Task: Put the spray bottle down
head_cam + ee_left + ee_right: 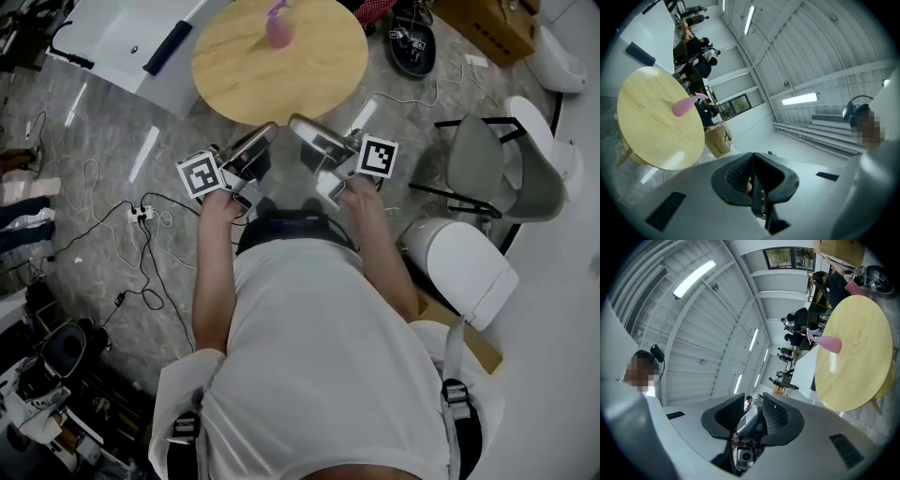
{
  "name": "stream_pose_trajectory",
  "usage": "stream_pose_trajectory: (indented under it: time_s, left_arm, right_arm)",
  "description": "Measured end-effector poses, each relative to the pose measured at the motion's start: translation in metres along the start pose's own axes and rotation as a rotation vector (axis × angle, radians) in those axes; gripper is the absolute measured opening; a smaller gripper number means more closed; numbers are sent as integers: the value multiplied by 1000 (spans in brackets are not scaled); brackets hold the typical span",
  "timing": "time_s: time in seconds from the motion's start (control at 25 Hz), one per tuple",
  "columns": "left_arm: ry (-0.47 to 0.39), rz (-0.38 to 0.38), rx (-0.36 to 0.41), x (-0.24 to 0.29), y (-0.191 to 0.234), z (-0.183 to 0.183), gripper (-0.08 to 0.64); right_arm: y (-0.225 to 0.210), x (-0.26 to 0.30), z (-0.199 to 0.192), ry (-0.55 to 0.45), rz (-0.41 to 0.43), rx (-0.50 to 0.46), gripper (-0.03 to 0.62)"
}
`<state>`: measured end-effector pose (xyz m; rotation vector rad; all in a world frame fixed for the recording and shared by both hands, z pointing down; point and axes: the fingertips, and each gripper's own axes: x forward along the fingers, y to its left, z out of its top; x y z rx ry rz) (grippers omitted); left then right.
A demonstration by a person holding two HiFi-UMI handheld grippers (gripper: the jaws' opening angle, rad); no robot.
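The pink spray bottle (pixel 277 28) stands upright on the round wooden table (pixel 309 80), at its far side, with no gripper near it. It also shows in the left gripper view as the spray bottle (pixel 684 107) on the table (pixel 651 136), and in the right gripper view as the bottle (pixel 829 343) on the table (pixel 858 371). Both grippers are held close to the person's chest, short of the table's near edge. My left gripper (pixel 255 142) (pixel 755 174) is shut with nothing in it. My right gripper (pixel 317 136) (pixel 753 414) has its jaws apart with a narrow gap and holds nothing.
A white counter (pixel 122 42) with a black bar (pixel 169 47) lies left of the table. Cables and a power strip (pixel 141 214) trail over the floor at left. A grey chair (pixel 497 169) and a white seat (pixel 464 262) stand at right, a cardboard box (pixel 487 23) behind.
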<state>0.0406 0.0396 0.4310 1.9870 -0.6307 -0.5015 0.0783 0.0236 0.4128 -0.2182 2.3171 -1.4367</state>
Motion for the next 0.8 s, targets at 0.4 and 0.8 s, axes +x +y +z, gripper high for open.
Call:
stream_pose_trajectory:
  time_s: [0.4, 0.8]
  left_arm:
    - [8, -25, -4, 0, 4, -1, 17]
    - [8, -58, -14, -21, 8, 17, 17]
  right_arm:
    - [-2, 8, -8, 28, -18, -12, 124]
    - [-1, 33, -21, 33, -60, -27, 123]
